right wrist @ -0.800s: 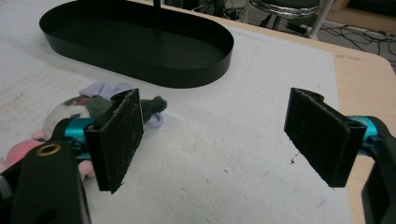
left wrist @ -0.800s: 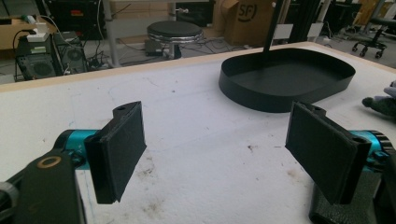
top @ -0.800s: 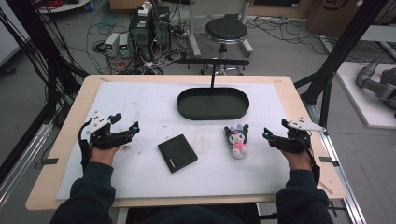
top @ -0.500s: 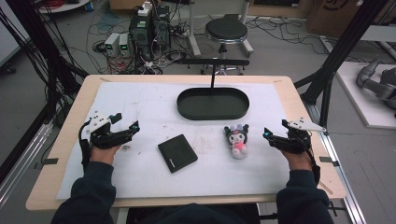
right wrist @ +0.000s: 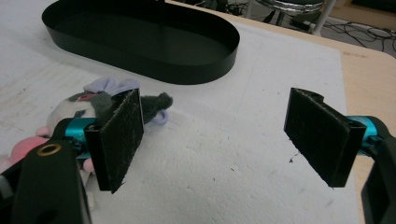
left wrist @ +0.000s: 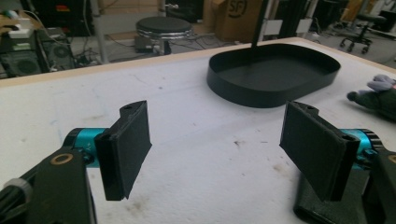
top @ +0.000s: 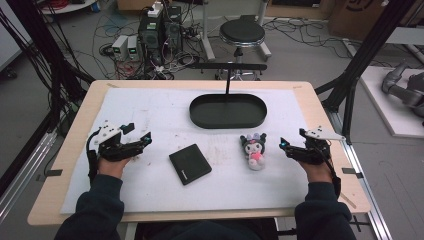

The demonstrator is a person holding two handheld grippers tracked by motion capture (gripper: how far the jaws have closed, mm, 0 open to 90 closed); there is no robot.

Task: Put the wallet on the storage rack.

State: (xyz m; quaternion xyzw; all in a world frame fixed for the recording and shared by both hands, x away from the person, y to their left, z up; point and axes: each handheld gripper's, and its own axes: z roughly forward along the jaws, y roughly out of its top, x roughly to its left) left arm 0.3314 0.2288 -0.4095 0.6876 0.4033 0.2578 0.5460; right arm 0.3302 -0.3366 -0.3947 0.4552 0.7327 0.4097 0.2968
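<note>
A small plush doll (top: pixel 254 151) with dark ears and a pink body lies on the white mat, right of centre. The right gripper view has the plush doll (right wrist: pixel 70 112) just behind its left jaw. A flat black square case (top: pixel 190 164) lies left of the doll. Behind both stands a black oval tray (top: pixel 228 111). My left gripper (top: pixel 137 134) rests at the mat's left side, open and holding nothing; the black oval tray (left wrist: pixel 275 74) lies beyond its jaws. My right gripper (top: pixel 292 141) sits open just right of the doll, with nothing between its jaws.
A black post with a crossbar (top: pixel 227 67) rises behind the tray. The wooden table edge (top: pixel 330 130) frames the white mat (top: pixel 150 110). Beyond the table are a round stool (top: pixel 242 34), computer boxes (top: pixel 155 30) and cables on the floor.
</note>
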